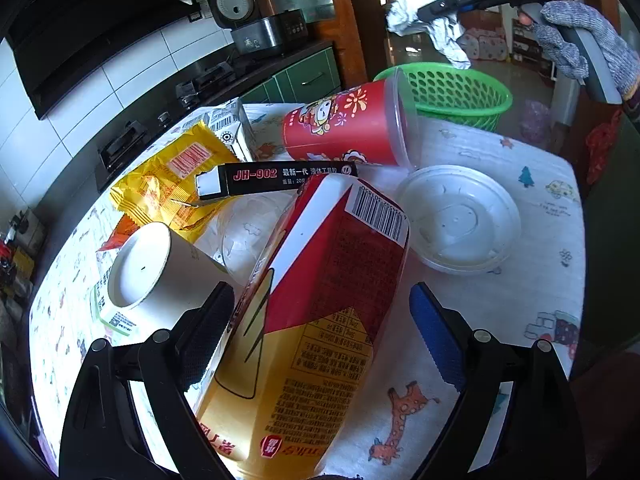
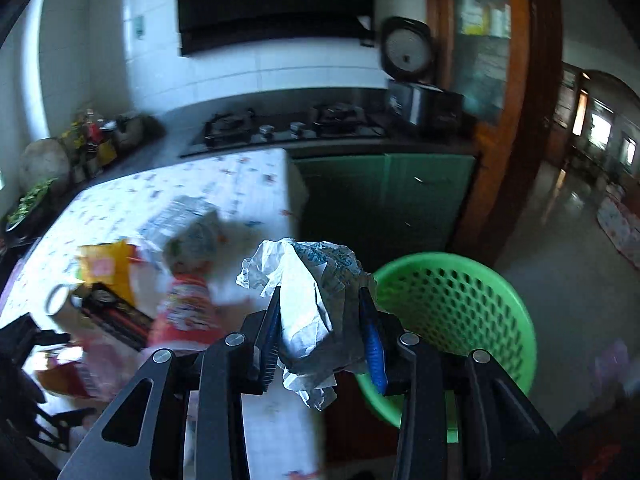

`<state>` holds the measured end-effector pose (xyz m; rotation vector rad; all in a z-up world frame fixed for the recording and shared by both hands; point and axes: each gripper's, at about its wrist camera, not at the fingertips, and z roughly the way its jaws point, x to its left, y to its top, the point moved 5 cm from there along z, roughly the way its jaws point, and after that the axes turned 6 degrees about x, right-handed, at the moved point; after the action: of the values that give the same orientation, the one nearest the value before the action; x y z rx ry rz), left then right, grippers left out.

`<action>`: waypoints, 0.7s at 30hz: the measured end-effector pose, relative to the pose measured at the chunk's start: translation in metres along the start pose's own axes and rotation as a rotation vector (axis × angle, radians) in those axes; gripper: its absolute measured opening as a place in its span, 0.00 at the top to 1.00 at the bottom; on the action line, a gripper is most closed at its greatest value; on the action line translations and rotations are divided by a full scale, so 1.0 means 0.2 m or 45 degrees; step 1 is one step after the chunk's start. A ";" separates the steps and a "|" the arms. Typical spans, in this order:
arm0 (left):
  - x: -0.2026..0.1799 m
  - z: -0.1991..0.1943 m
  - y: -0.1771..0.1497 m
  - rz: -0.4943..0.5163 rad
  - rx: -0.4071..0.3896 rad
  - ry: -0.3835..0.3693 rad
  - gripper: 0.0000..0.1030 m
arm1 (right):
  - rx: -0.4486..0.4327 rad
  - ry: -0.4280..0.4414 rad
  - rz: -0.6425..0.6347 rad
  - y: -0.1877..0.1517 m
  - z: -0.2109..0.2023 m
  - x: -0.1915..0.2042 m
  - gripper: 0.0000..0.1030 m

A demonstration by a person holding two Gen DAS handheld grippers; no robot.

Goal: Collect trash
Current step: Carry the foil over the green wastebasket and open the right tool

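Item in hand: crumpled paper wrapper (image 2: 312,304), white with blue print, pinched between the pads of my right gripper (image 2: 322,320). I judge it very light, soft and springy; it gives under the pads, so a grip across the thickest wad suits it, and that is where I have it. Loose tails hang below the jaws and may snag on a rim. It sits in the air near the green basket (image 2: 516,304), whose perforated wall stands just off the table edge; from the left wrist view the wrapper (image 1: 436,28) hangs above and behind the basket (image 1: 452,92).

Next item: red-and-yellow carton (image 1: 320,300), lying tilted on the cloth between the spread fingers of my left gripper (image 1: 320,340). The jaws stand wide; the left pad looks close to the carton's side, and I cannot tell whether it touches. I judge the carton light and probably empty, thin-walled, glossy and somewhat slippery. Best taken across its narrow faces at mid-length, gently, or it will buckle.

Surroundings on the printed tablecloth (image 1: 532,240): white paper cup (image 1: 152,268) on its side just left of the carton; black box (image 1: 276,178); yellow packet (image 1: 168,184); red plastic cup (image 1: 344,124) on its side; white lid (image 1: 460,220).
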<state>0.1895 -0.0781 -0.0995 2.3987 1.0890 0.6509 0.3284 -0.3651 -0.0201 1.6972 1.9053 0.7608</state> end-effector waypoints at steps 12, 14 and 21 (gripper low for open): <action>0.04 -0.04 0.02 -0.119 -0.011 -0.007 0.22 | 0.155 -0.188 0.150 -0.11 0.35 -0.41 0.62; 0.05 -0.08 0.01 -0.144 -0.022 -0.013 0.23 | 0.166 -0.196 0.167 -0.13 0.40 -0.44 0.61; 0.07 -0.22 0.07 -0.235 -0.084 -0.094 0.23 | 0.161 -0.205 0.234 -0.16 0.47 -0.56 0.41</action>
<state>0.1796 -0.0673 -0.0531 2.2156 1.2205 0.5229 0.3820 -0.4703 -0.1132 1.9689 1.7373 0.5604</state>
